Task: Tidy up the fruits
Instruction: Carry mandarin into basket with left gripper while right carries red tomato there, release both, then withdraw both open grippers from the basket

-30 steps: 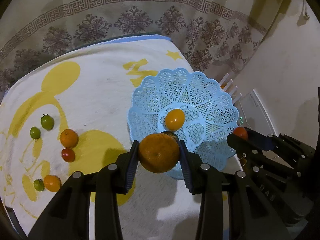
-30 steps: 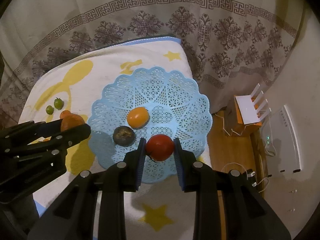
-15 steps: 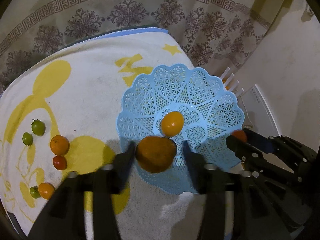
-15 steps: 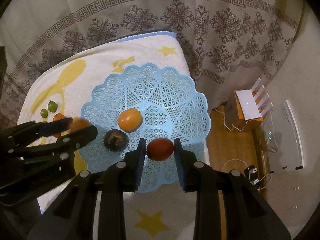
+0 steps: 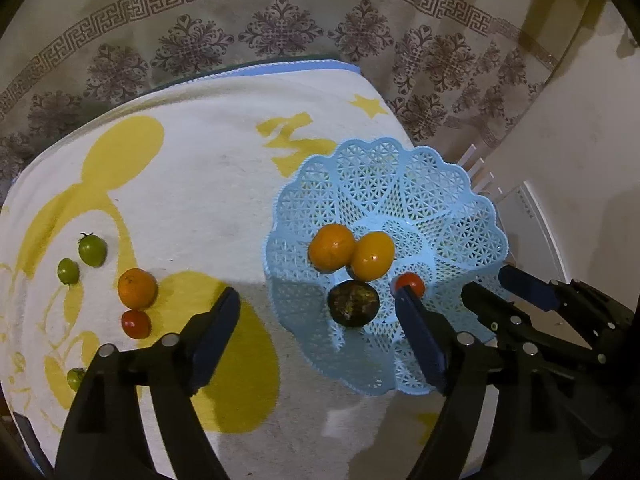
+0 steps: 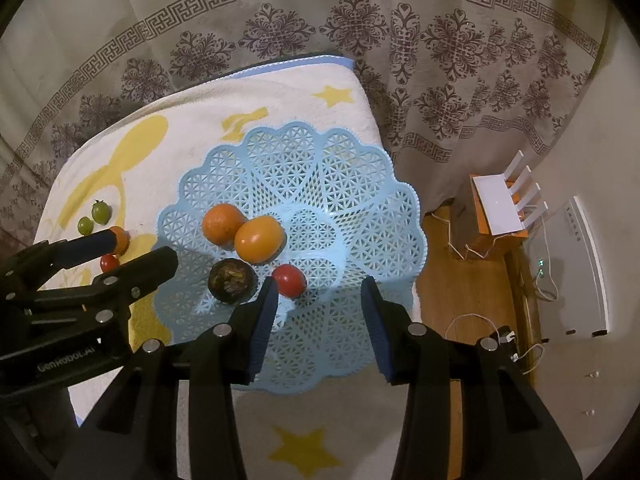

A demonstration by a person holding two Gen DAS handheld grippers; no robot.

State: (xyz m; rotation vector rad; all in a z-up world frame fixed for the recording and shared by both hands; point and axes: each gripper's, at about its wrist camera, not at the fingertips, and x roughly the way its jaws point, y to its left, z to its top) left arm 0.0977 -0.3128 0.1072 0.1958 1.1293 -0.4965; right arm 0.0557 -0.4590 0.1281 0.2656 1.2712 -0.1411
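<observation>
A cream towel (image 5: 192, 184) with yellow shapes and stars covers the surface; a patterned curtain (image 6: 440, 60) hangs beyond it. Right of the right gripper (image 6: 320, 296), a white router (image 6: 500, 204) sits over wooden floor (image 6: 460, 288). The left gripper (image 5: 316, 304) reads "GenRobot.AI". Both grippers are opening, nothing between their jaws. Just ahead, the blue basket (image 6: 340, 184) holds an orange (image 6: 222, 222), a yellow-orange fruit (image 6: 258, 239), a dark fruit (image 6: 232, 280) and a red tomato (image 6: 289, 279). More fruits (image 5: 136, 288) lie left.

Both wrist cameras look steeply down from close above — sharing the blue basket (image 5: 460, 216), left and right.
</observation>
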